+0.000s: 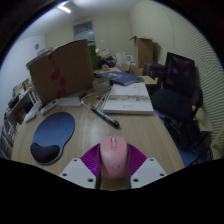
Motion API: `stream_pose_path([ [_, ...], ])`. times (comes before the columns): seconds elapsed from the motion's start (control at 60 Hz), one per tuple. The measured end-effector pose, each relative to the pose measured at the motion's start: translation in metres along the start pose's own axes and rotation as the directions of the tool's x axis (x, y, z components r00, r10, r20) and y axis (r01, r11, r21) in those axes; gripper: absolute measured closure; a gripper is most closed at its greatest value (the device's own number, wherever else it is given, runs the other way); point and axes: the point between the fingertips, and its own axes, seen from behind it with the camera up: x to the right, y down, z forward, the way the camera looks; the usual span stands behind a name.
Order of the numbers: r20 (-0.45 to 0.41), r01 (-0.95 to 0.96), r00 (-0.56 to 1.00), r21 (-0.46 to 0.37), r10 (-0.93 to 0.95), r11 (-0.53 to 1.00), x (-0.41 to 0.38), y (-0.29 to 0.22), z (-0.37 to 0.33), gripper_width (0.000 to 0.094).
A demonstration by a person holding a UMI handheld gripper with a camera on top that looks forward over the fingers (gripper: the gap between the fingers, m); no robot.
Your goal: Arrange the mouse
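The gripper (115,172) is clenching a pink mouse (115,155) — both fingers are pressing against its sides, and the mouse is sitting low between them, over the near edge of the wooden desk (135,128). Just to the left, a dark blue mouse pad (51,136) with a wrist rest is lying flat on the desk. Beyond the fingers a white keyboard (128,98) is resting, with a cardboard box (62,68) standing further left — and a black chair (177,85) is sitting off to the right.
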Motion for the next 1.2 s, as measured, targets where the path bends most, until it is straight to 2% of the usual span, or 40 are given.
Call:
stream_pose_path([
  [0.067,-0.031,-0.003,1.0,0.049,0.004,0.999,0.002,-0.025,-0.014,0.0617],
  [0.133,-0.017,-0.01,1.0,0.137,0.012,0.991,-0.017,-0.077,-0.038,0.0618],
  [0.233,0.008,0.024,1.0,0.277,-0.027,0.961,-0.074,-0.147,-0.069,0.062],
  [0.267,0.016,0.036,0.999,0.308,-0.043,0.951,-0.1,-0.171,-0.069,0.0621],
  [0.333,0.045,0.052,0.996,0.345,-0.072,0.937,-0.151,-0.186,-0.066,0.062],
  [0.417,0.063,0.068,0.994,0.315,-0.092,0.947,-0.207,-0.17,-0.031,0.0618],
  [0.533,0.06,0.116,0.99,0.194,-0.13,0.974,-0.249,-0.111,0.033,0.0621],
  [0.7,0.038,0.158,0.986,0.047,-0.16,0.986,-0.252,-0.04,0.082,0.0616],
  [0.733,0.041,0.157,0.987,0.012,-0.158,0.987,-0.252,-0.027,0.087,0.058],
  [0.817,0.029,0.205,0.978,0.031,-0.206,0.978,-0.251,-0.026,0.089,0.055],
  [0.883,0.023,0.192,0.981,0.011,-0.192,0.981,-0.252,-0.027,0.089,0.0457],
  [0.9,0.027,0.188,0.982,0.0,-0.188,0.982,-0.252,-0.026,0.089,0.0401],
  [0.95,0.034,0.176,0.984,-0.024,-0.176,0.984,-0.253,-0.025,0.089,0.0417],
  [0.967,0.038,0.175,0.984,-0.04,-0.173,0.984,-0.253,-0.023,0.087,0.0384],
  [0.983,0.042,0.173,0.985,-0.06,-0.17,0.983,-0.253,-0.022,0.085,0.0297],
  [1.0,0.047,0.171,0.985,-0.077,-0.168,0.982,-0.254,-0.019,0.082,0.0272],
  [1.067,0.054,0.164,0.986,-0.099,-0.159,0.982,-0.255,-0.02,0.06,0.0044],
  [1.1,0.057,0.162,0.986,-0.088,-0.157,0.983,-0.256,-0.025,0.046,0.0093],
  [1.2,0.073,0.158,0.985,-0.057,-0.153,0.986,-0.256,-0.035,-0.015,0.0099],
])
